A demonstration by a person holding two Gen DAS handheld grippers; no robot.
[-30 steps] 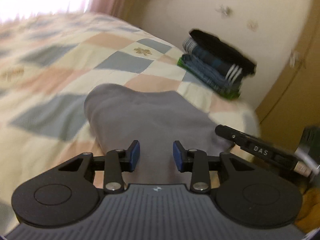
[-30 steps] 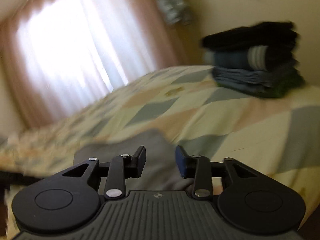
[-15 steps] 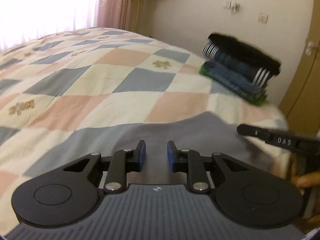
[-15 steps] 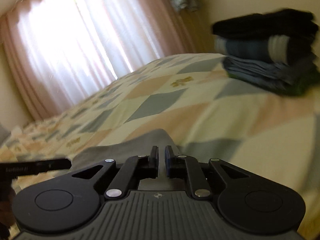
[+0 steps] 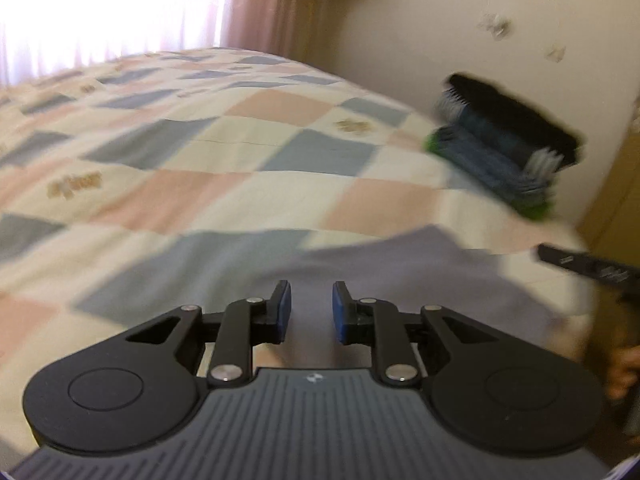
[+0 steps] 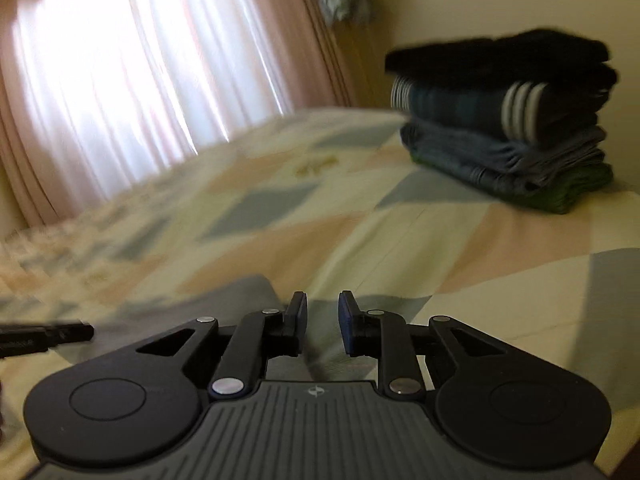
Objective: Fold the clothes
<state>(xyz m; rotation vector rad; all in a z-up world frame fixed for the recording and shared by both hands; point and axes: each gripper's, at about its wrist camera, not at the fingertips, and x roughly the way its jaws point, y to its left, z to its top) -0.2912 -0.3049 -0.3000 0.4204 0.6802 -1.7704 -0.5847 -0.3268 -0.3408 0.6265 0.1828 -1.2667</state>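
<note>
A grey garment (image 5: 420, 276) lies flat on the patchwork bed near its front edge. My left gripper (image 5: 312, 312) is open and empty just above the garment's near part. The right gripper's finger (image 5: 584, 266) shows at the right edge of the left wrist view. In the right wrist view the garment (image 6: 240, 300) lies low at the left. My right gripper (image 6: 323, 322) is open and empty over its right edge. The left gripper's finger (image 6: 44, 334) shows at the left.
A stack of folded clothes (image 5: 504, 148) sits at the bed's far right corner by the wall, also in the right wrist view (image 6: 508, 128). The checked bedspread (image 5: 200, 152) stretches towards pink curtains (image 6: 120, 72). A wooden door (image 5: 616, 200) stands at the right.
Both grippers were nearly shut half a second ago and have now opened. Both views shifted slightly; the garment lies spread flat where it was bunched a second ago.
</note>
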